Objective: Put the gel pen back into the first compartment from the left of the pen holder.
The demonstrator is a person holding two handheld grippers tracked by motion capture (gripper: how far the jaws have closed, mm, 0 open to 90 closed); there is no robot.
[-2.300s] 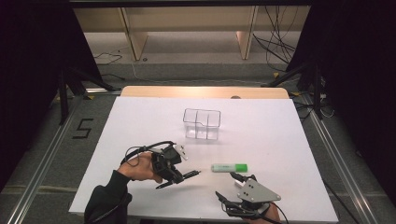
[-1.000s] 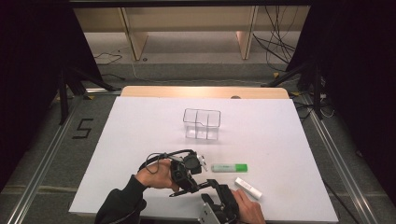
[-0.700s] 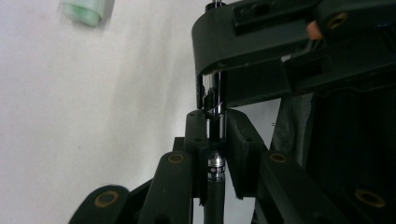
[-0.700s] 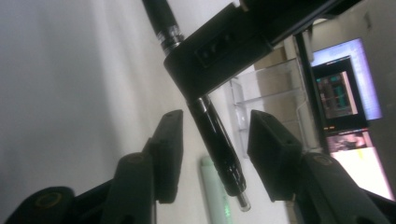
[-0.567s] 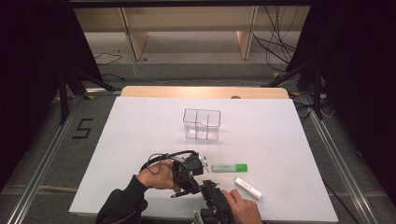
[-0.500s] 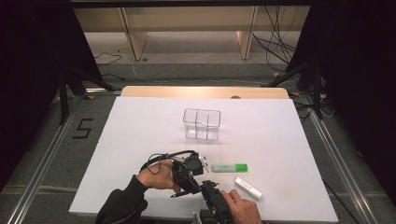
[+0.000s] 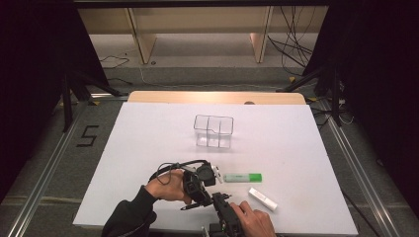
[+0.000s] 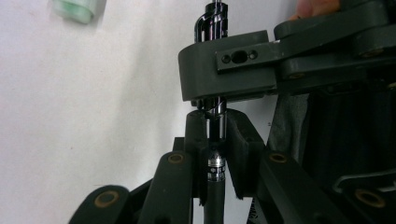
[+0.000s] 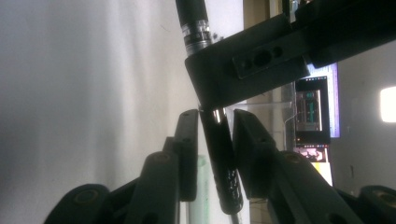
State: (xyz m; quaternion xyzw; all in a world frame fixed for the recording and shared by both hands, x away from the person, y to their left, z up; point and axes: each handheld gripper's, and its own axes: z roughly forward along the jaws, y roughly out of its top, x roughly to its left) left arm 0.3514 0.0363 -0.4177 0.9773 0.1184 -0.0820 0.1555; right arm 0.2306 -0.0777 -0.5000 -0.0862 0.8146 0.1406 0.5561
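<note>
Two grippers meet on one black pen (image 7: 197, 203) near the table's (image 7: 148, 138) six o'clock edge. The left gripper (image 8: 215, 140) is clamped on the barrel, likely steadying it, while the right gripper (image 9: 215, 140) brackets the cap end, jaws slightly parted, perhaps to pull it. A green highlighter (image 7: 242, 177) lies at two o'clock.

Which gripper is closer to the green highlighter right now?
Left. The left gripper sits just left of the highlighter; the right gripper is nearer the table's front edge.
</note>
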